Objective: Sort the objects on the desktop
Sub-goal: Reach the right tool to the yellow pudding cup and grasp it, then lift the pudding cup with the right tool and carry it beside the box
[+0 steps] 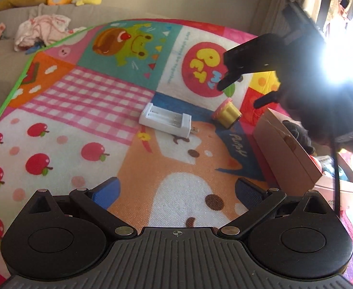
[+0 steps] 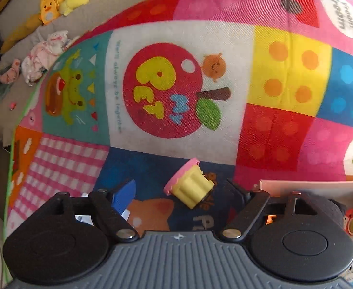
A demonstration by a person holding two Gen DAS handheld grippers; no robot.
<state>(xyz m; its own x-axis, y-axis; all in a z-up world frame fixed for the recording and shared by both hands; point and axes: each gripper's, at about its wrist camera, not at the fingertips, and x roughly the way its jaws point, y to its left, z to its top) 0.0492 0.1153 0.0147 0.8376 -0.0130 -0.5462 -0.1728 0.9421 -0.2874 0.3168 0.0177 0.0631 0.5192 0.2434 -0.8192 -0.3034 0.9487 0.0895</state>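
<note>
The left gripper (image 1: 176, 187) hung wide open and empty over the play mat (image 1: 84, 110). The right gripper (image 2: 181, 192) was also spread wide, holding nothing, with the toy cupcake (image 2: 190, 187) lying tipped on the mat between its fingers. The white battery charger (image 1: 165, 120) lay near the cupcake, beside the cardboard box (image 1: 287, 149)

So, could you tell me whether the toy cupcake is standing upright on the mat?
No, the toy cupcake lies tipped on its side on the mat.

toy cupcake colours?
Yellow ribbed base, pink top; cupcake lies tipped on the mat. Clearest in right wrist view.
</note>
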